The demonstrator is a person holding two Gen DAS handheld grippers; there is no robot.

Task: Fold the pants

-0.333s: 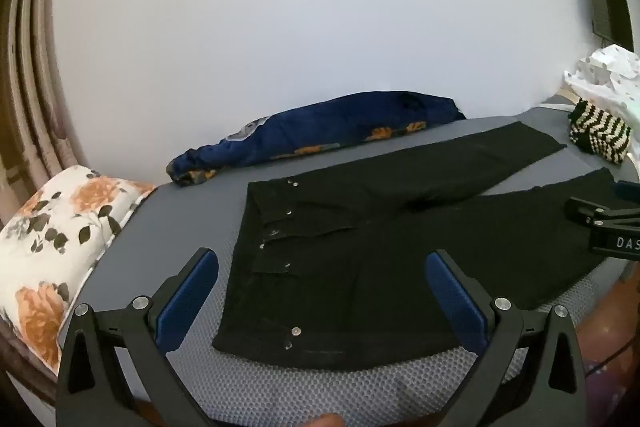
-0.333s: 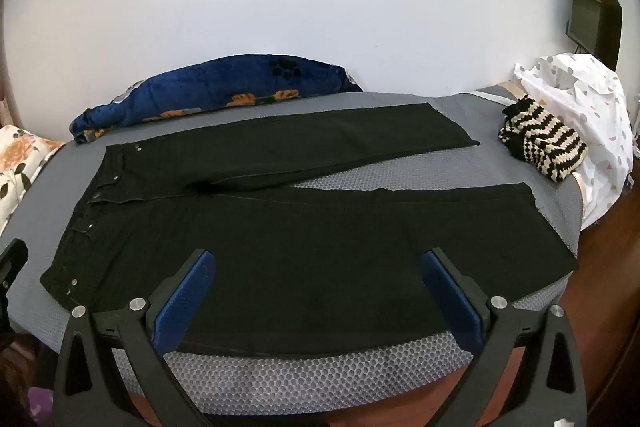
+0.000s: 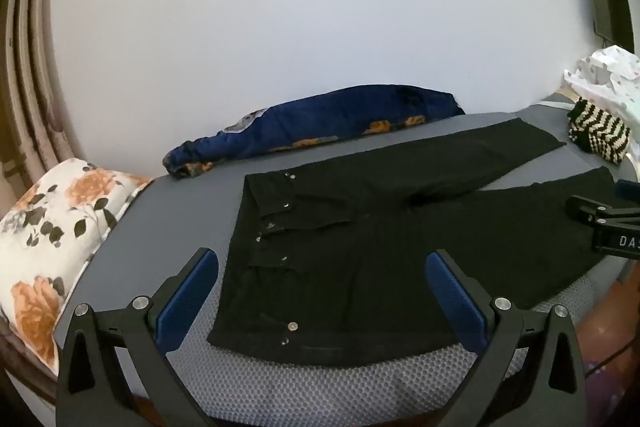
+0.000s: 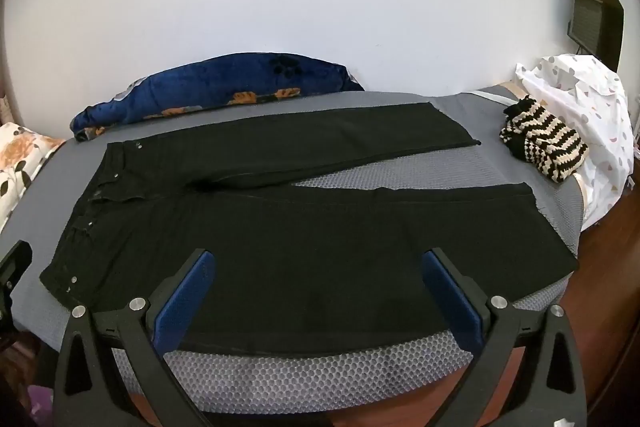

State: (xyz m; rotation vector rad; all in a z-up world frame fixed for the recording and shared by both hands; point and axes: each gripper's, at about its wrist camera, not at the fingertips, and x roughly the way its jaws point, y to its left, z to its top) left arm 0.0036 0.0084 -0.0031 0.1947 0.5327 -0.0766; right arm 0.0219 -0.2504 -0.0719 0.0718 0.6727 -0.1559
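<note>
Black pants (image 3: 360, 235) lie flat on the grey bed, waistband to the left, both legs spread out to the right; they also show in the right wrist view (image 4: 304, 227). My left gripper (image 3: 322, 263) is open and empty, held above the near edge by the waistband. My right gripper (image 4: 318, 263) is open and empty, held above the near leg. The right gripper's tip shows at the right edge of the left wrist view (image 3: 600, 219).
The grey mattress (image 4: 320, 375) has a honeycomb cover. A blue floral blanket (image 4: 224, 87) lies along the wall. A floral pillow (image 3: 52, 227) is at the left. A striped knit item (image 4: 544, 143) and white cloth (image 4: 580, 99) lie at the right end.
The left wrist view has shifted slightly; the pants sit a little lower and more central in it. Nothing was grasped or moved.
</note>
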